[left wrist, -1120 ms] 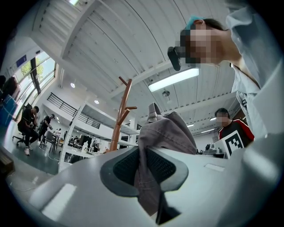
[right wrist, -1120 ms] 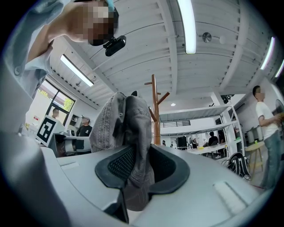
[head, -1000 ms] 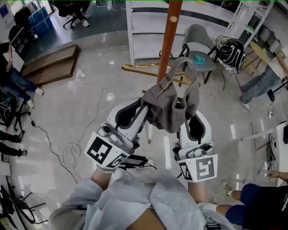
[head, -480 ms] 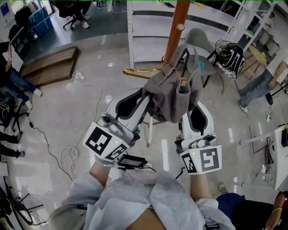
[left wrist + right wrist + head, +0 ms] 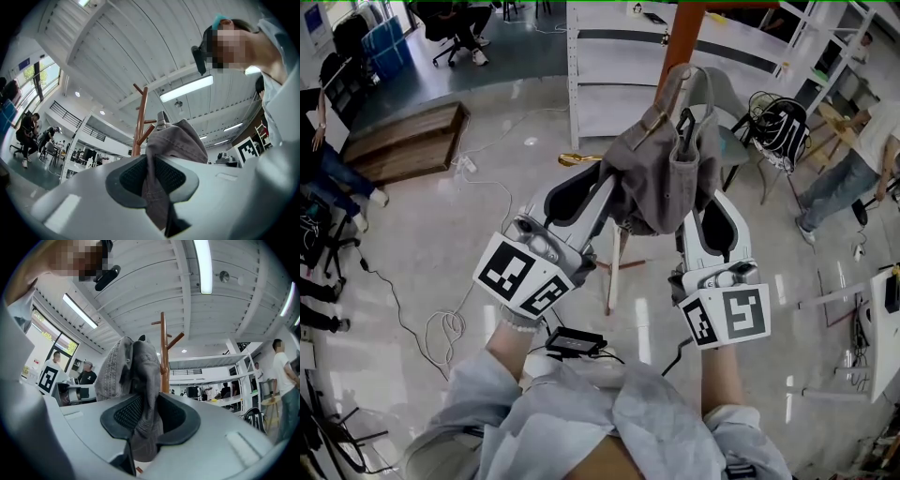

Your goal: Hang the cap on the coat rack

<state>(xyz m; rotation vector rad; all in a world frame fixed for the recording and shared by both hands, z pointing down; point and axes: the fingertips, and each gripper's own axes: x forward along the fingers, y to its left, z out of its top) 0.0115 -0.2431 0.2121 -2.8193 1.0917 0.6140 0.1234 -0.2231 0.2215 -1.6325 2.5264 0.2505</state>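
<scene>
The soft grey fabric cap point(image 5: 661, 169) is up in the air, crumpled and hanging between the two grippers, close in front of the upright pole of the brown wooden coat rack point(image 5: 682, 37). It is not on any peg. In the head view its adjuster strap at the top overlaps the pole, but I cannot tell whether they touch.

The left gripper point(image 5: 600, 199) has its jaws pressed on a fold of the cap's left edge, with cloth spilling out on both sides of the dark pads point(image 5: 131, 176). The right gripper point(image 5: 692, 208) is clamped the same way on the right edge, its jaws parted only by the thickness of bunched cloth. Both grippers tilt upward, and from each gripper view the rack's slanted pegs point(image 5: 174, 341) rise behind the cap.

Beyond the rack, on the far side, stands a white metal shelving unit point(image 5: 600, 66). A gold wire hanger point(image 5: 579, 159) shows just to the left of the cap. A low wooden platform point(image 5: 403, 141) lies far to the left, and a white cable point(image 5: 441, 328) loops over the glossy floor point(image 5: 487, 234).
</scene>
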